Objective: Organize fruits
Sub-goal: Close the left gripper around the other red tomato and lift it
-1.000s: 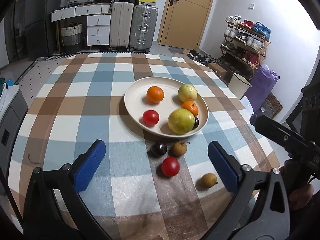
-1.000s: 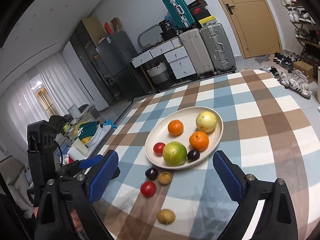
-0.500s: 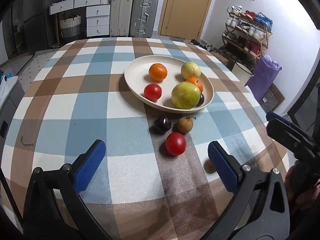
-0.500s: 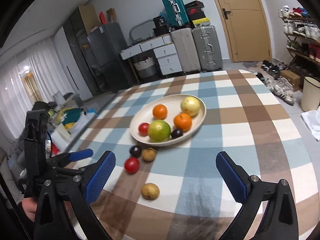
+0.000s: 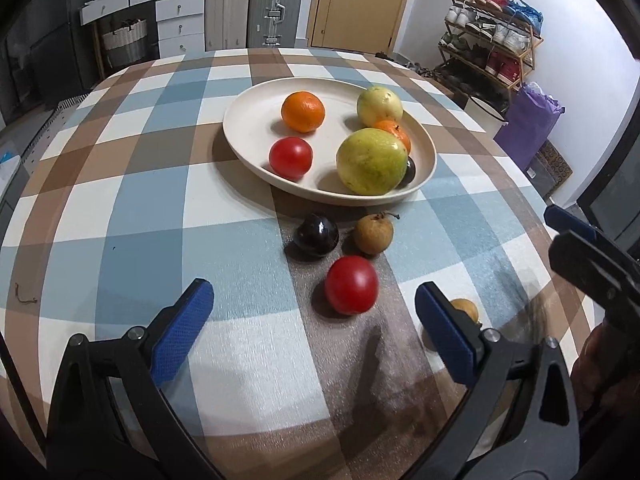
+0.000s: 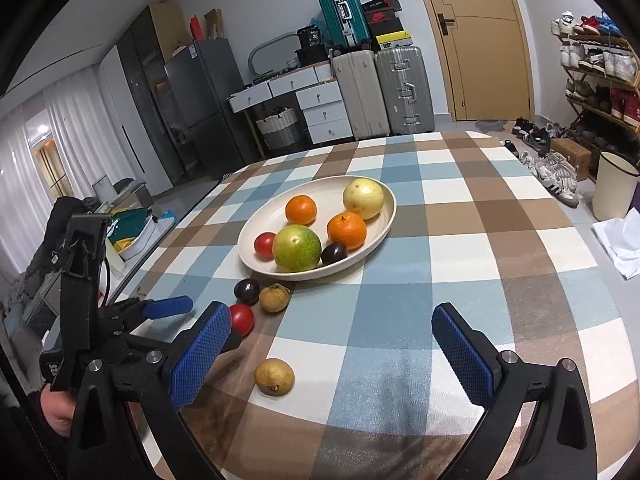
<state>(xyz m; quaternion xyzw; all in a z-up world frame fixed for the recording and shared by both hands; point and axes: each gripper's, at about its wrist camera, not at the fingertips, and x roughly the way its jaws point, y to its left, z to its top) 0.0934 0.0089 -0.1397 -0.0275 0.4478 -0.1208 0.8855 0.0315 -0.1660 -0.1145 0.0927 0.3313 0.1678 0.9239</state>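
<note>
Both grippers wide open, four loose fruits short of the plate.

Left wrist: left gripper (image 5: 308, 322) gapes empty; red tomato (image 5: 351, 285) just ahead between its pads, dark plum (image 5: 317, 235) and brown pear (image 5: 373, 234) beyond, plate (image 5: 248, 136) farther on.
Right wrist: right gripper (image 6: 334, 354) spread, holding nothing; yellow-brown fruit (image 6: 274, 376) lies beside its left pad, open cloth ahead-right to the table edge (image 6: 618, 320).
</note>
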